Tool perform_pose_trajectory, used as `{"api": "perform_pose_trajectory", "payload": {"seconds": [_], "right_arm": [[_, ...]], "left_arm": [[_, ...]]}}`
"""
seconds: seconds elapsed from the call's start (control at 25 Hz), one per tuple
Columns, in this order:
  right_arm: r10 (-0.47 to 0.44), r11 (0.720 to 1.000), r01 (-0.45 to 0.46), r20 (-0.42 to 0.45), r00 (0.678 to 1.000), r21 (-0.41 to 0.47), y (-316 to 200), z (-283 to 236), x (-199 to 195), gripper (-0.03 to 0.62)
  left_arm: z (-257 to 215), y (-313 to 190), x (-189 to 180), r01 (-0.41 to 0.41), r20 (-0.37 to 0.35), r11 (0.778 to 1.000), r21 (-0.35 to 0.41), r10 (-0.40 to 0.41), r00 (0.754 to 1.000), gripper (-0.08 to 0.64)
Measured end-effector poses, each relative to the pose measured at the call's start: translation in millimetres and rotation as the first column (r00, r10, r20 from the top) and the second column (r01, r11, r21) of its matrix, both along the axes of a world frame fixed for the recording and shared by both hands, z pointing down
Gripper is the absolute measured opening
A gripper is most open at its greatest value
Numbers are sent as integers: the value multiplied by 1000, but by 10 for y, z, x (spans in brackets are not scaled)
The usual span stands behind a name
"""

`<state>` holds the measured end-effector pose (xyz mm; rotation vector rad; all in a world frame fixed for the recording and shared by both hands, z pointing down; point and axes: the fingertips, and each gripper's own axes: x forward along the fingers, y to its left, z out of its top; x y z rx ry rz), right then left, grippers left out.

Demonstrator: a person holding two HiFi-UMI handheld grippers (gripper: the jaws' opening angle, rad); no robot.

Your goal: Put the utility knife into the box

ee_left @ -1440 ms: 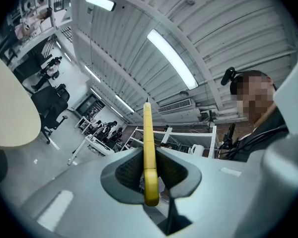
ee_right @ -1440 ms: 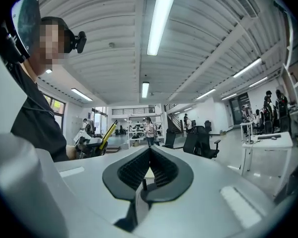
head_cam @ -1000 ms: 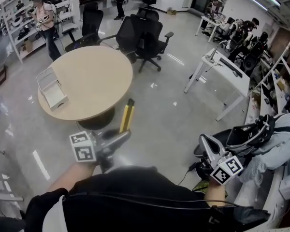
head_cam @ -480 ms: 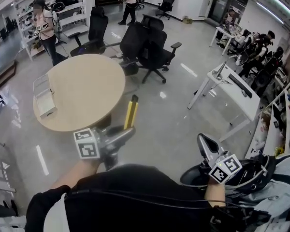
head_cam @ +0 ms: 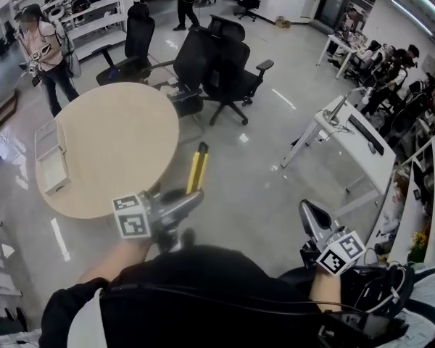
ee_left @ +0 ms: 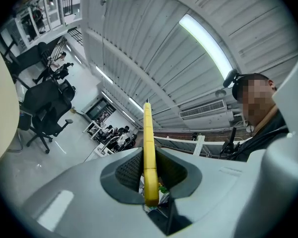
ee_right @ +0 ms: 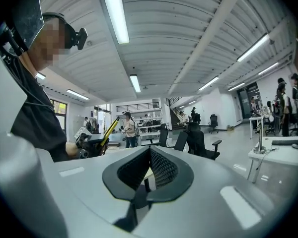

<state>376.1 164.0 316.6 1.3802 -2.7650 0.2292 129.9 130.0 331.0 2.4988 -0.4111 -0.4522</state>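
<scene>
So on my feed the left gripper (head_cam: 191, 198) has the long, slim yellow utility knife (head_cam: 196, 167) pinched between its fingers (ee_left: 131, 170). In the left gripper view the two dark ribbed pads press on either flat side of the knife near its back end. The blunt rear tip pokes out just behind the pads toward the camera, and most of the yellow body runs out well past the fingertips. So it's gripped at the tail, not the middle.

In the head view the knife stands nearly upright, tilted a bit. It's up in the air, showing against the shiny grey floor (head_cam: 261, 187) just off the right edge of the round beige desk (head_cam: 116, 143). It isn't touching the desk.

The pale open box (head_cam: 49, 158) sits on the desk right by the left edge, well apart from the knife, with the whole bare desktop between them. I can't make out what's inside it from here.

The right gripper (head_cam: 306, 209) is down at the lower right, away from the desk. Its fingers (ee_right: 161, 167) are pressed together with nothing between them.

Black office chairs (head_cam: 217, 64) stand beyond the desk's far edge.
</scene>
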Motion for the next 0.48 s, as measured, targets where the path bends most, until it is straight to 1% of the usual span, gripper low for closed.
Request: {"api": "perform_pose_trajectory", "payload": {"seconds": [0.28, 0.4, 0.48], "right_arm": [[61, 997, -58, -62, 996, 46, -1274, -345, -259, 15], [94, 994, -91, -60, 994, 63, -1823, -455, -362, 15], [92, 994, -89, -63, 994, 59, -2139, -449, -457, 15]], "left_arm": [[-129, -1507, -268, -49, -49, 998, 34, 50, 998, 69], [-181, -2097, -405, -67, -50, 997, 50, 69, 996, 69], [-163, -2431, -493, -70, -44, 996, 49, 72, 996, 69]]}}
